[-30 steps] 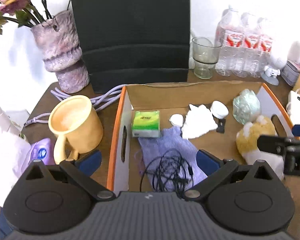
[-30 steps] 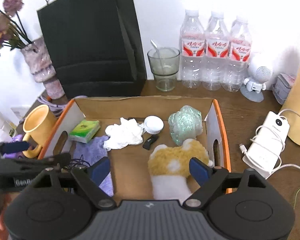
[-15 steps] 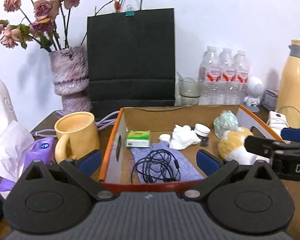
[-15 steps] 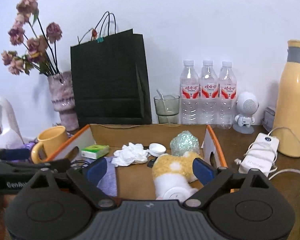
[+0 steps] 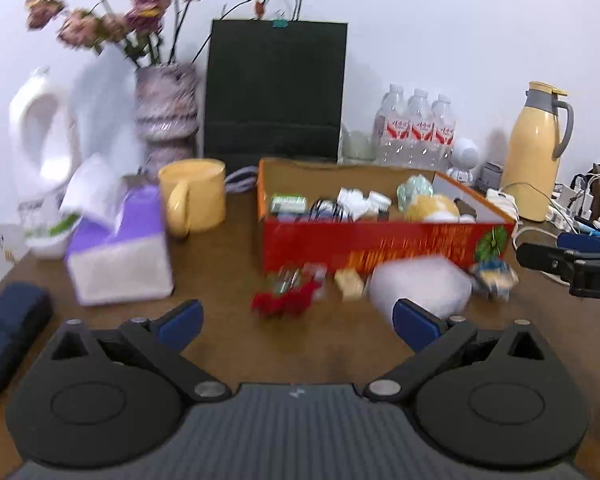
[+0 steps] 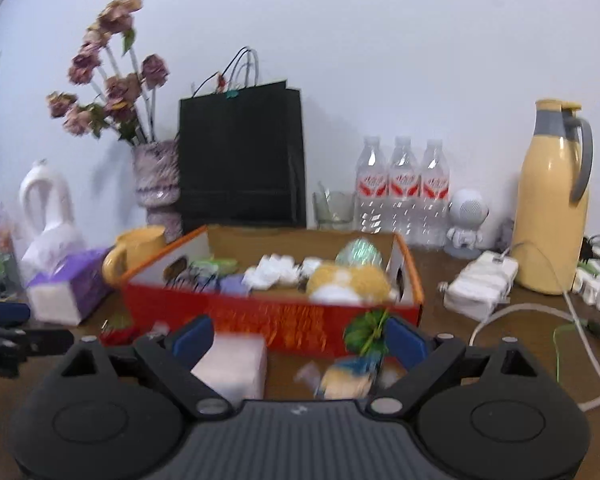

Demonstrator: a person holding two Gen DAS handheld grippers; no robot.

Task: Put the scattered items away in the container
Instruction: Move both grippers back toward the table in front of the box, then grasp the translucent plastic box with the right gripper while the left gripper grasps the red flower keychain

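Wooden table (image 5: 228, 344) bears the red box (image 5: 380, 246); both grippers' fingers (image 5: 180, 322) (image 6: 406, 340) spread wide, holding nothing.

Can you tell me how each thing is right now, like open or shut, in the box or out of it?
left gripper: open, empty
right gripper: open, empty
red box: open on top, partly filled
yellow plush toy: in the box
white crumpled tissue: in the box
red item: out, on the table
white pack: out, before the box
yellow mug: upright
thermos: upright
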